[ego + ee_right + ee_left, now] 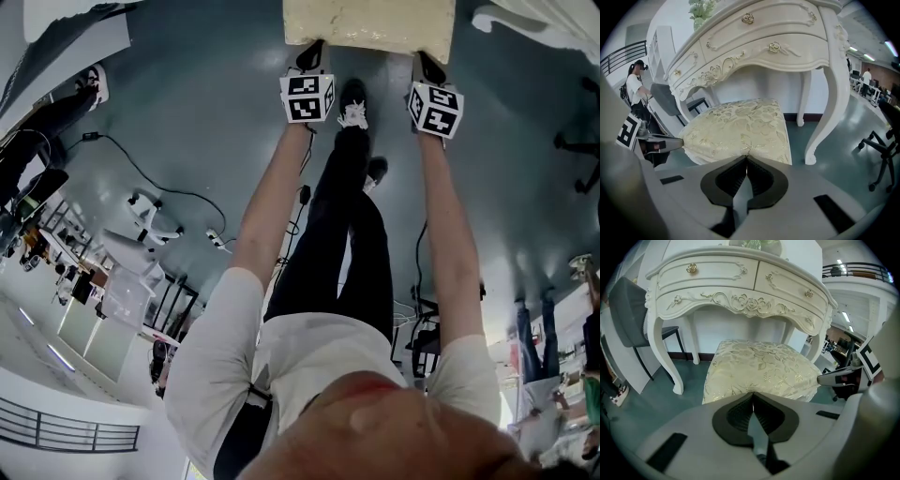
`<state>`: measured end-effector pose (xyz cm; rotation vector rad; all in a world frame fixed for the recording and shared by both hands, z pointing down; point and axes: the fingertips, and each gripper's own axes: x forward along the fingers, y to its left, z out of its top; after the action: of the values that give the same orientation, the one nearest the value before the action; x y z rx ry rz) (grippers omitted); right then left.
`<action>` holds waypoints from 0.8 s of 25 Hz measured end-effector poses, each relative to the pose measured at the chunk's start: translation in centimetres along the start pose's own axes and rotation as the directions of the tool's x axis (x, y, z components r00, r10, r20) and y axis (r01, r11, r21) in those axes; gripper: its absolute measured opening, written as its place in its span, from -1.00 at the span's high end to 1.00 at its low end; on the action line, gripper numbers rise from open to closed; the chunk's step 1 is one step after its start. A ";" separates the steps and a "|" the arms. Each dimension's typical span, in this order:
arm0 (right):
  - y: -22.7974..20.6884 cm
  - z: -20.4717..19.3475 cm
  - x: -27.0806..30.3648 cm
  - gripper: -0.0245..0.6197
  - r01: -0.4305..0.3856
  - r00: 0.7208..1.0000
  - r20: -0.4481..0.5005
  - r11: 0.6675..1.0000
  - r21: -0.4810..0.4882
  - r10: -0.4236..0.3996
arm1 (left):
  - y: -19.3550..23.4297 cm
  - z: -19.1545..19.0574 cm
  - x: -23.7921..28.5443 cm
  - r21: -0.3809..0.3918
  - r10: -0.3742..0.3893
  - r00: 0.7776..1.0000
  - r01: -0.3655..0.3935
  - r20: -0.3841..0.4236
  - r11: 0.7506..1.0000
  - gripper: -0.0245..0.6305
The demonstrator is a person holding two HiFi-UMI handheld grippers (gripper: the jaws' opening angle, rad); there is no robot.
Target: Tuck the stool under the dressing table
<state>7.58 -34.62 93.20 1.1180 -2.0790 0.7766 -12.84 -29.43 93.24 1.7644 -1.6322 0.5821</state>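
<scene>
The stool [370, 23], with a cream and gold floral cushion, stands at the top of the head view. Both grippers are at its near edge. My left gripper [312, 49] is shut on the left part of the cushion edge and my right gripper [424, 60] on the right part. In the left gripper view the jaws [752, 395] meet on the cushion rim of the stool [761, 369]. The stool's far half sits under the white carved dressing table [740, 284]. In the right gripper view the fabric puckers where my right gripper [747, 157] pinches the stool [740, 124] below the dressing table [773, 37].
A grey chair [628, 315] stands left of the dressing table. A black office chair [883, 150] is off to the right. A person [635, 89] stands far left. Cables [141, 159] and a power strip [216, 239] lie on the grey-green floor.
</scene>
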 end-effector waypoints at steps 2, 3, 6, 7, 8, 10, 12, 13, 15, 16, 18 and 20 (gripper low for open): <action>0.0 0.5 0.3 0.79 -0.002 1.000 0.001 1.000 0.002 0.002 | 0.3 0.5 0.3 -0.004 -0.001 1.000 0.001 0.002 1.000 0.87; 0.0 0.7 0.5 0.79 -0.003 1.000 0.001 1.000 0.003 0.003 | 0.5 0.8 0.4 -0.006 -0.002 1.000 0.002 0.002 1.000 0.87; -0.4 1.4 1.2 0.79 -0.001 1.000 -0.001 1.000 0.005 0.001 | 0.6 1.3 1.3 -0.005 -0.009 1.000 0.009 -0.001 1.000 0.87; -0.7 1.6 1.5 0.79 0.001 1.000 -0.001 1.000 0.006 -0.001 | 0.6 1.6 1.8 0.000 -0.011 1.000 0.011 0.001 1.000 0.87; -0.9 2.0 1.8 0.79 0.004 1.000 0.000 1.000 0.005 -0.004 | 0.6 1.9 2.2 0.009 -0.013 1.000 0.013 0.004 1.000 0.87; -1.2 2.6 2.3 0.79 0.009 1.000 0.005 1.000 0.003 -0.009 | 0.7 2.5 2.8 0.036 -0.017 1.000 0.017 0.011 0.999 0.87; -1.3 3.1 2.6 0.79 0.013 1.000 0.011 1.000 0.003 -0.013 | 0.9 3.0 3.2 0.047 -0.027 1.000 0.026 0.014 0.999 0.87; -1.3 3.4 2.7 0.79 0.013 1.000 0.013 1.000 0.004 -0.013 | 1.0 3.3 3.4 0.046 -0.031 0.999 0.031 0.013 0.998 0.87; -1.4 3.9 3.1 0.79 0.013 1.000 0.017 1.000 0.007 -0.013 | 1.3 3.8 3.8 0.051 -0.035 0.999 0.034 0.010 0.998 0.87; -1.4 4.2 3.3 0.79 0.012 1.000 0.020 1.000 0.010 -0.012 | 1.4 4.0 4.1 0.067 -0.034 0.999 0.033 0.011 0.997 0.87; -1.7 4.6 3.6 0.79 0.007 1.000 0.024 1.000 0.017 -0.007 | 1.4 4.4 4.6 0.122 -0.029 0.999 0.027 0.016 0.992 0.87; -1.9 5.0 3.9 0.79 0.002 1.000 0.022 1.000 0.012 -0.003 | 1.3 4.8 5.0 0.154 -0.030 0.999 0.026 0.020 0.988 0.87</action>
<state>6.26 -41.04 93.44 1.1405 -2.0937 0.7798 -14.06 -36.35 93.69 1.9075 -1.6119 0.6935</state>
